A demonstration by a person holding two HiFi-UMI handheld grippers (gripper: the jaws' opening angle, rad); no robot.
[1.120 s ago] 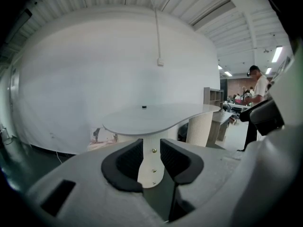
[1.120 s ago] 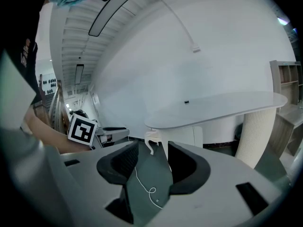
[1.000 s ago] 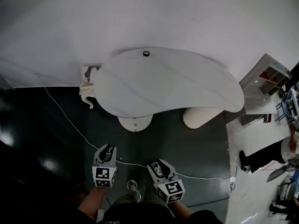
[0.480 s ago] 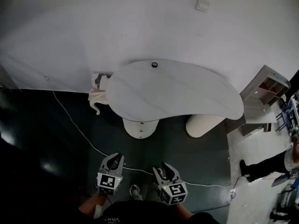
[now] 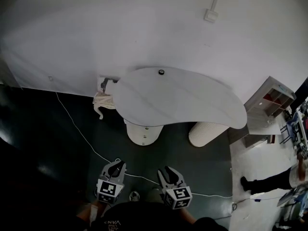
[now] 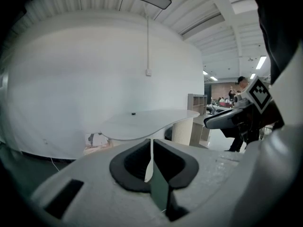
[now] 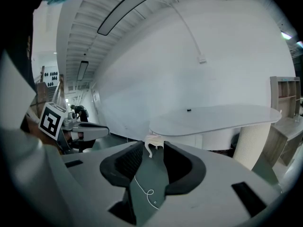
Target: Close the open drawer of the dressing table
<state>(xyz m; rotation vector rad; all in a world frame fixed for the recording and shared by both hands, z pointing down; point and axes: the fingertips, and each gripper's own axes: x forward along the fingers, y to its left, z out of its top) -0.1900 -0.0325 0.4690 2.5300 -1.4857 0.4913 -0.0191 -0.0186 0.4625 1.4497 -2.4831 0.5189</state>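
Observation:
The dressing table [image 5: 183, 100] is a white kidney-shaped top on a round white pedestal [image 5: 143, 133] and a ribbed white cylinder [image 5: 206, 133], set against the white wall. A small black object [image 5: 161, 71] lies on its far edge. From here I cannot make out an open drawer. Both grippers hang over the dark floor, well short of the table. My left gripper [image 5: 117, 163] [image 6: 152, 148] is closing, with only a thin slit between its pads and nothing in it. My right gripper [image 5: 169, 171] [image 7: 152, 155] is closing too but still stands wide, empty, pointing at the table [image 7: 218, 117].
A white cable [image 5: 86, 138] runs across the dark floor between me and the table. A cream bundle [image 5: 102, 100] lies by the wall at the table's left end. A low shelf unit [image 5: 272, 100] and a standing person [image 5: 262, 179] are at the right.
The left jaws have closed from open to nearly touching, and the right jaws have narrowed a little. Both grippers sit lower in the head view, and the table sits lower in it too.

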